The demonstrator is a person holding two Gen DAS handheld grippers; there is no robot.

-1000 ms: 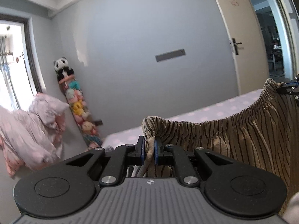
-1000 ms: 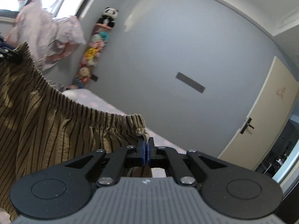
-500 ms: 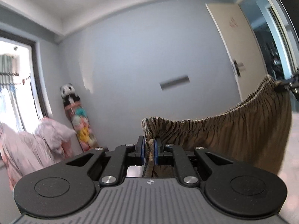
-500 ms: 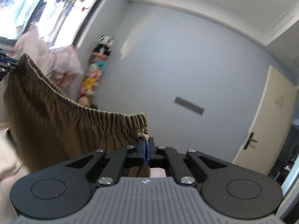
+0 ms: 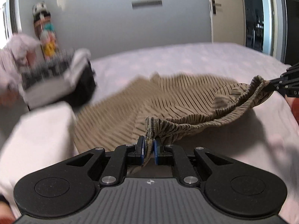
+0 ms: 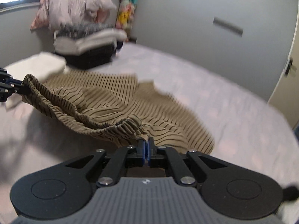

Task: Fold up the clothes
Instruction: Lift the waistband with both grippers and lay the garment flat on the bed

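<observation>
Left wrist view: the left gripper [image 5: 149, 147] pinches one end of the waistband [image 5: 196, 125] of the shorts [image 5: 130, 100] between its fingers [image 5: 142, 147]. The band runs rightward to the right gripper [image 5: 269, 85], which holds the other end. The legs spread ahead on the bed [image 5: 186, 59].

Right wrist view: the right gripper [image 6: 145, 147] is clamped nearly closed on its waistband corner; the left gripper [image 6: 16, 88] grips the far corner at left. The shorts [image 6: 115, 97] lie forward of both, long axis away from the fingers, so neither hand seems nearer.
</observation>
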